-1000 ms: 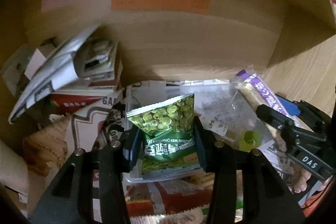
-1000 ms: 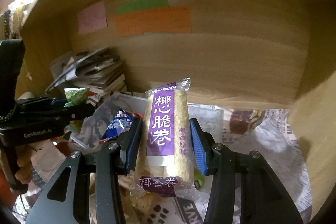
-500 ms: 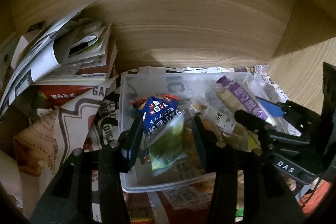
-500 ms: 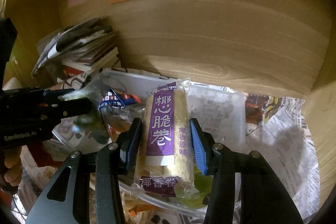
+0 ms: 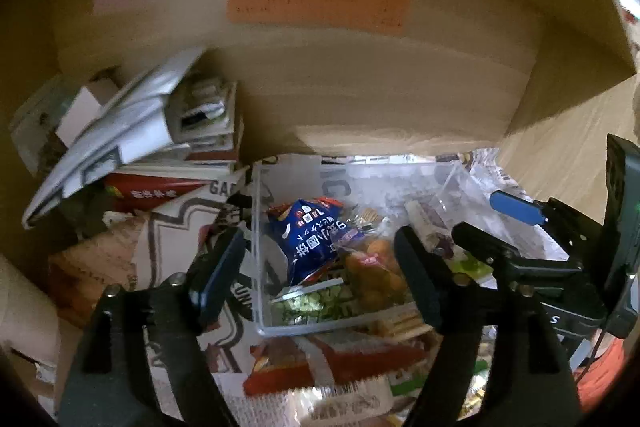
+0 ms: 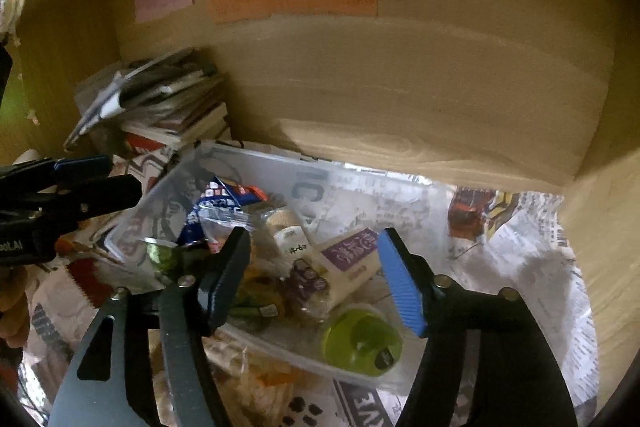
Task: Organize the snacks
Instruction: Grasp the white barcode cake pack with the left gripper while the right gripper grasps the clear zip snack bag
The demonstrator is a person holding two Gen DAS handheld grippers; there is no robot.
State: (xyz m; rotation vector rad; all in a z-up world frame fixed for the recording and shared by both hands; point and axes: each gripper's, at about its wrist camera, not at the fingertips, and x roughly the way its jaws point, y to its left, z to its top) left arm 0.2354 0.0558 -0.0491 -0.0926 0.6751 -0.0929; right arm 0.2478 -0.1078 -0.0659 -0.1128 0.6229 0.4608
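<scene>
Drop-off step, apparently done: left gripper and right gripper both spread wide, empty (purple roll in clear bin). Next: fetching loose snacks at six o'clock.

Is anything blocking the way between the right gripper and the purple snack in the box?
Nothing visible does. The right gripper is open just above the purple snack, which lies uncovered on top of the other snacks in the clear box.
</scene>
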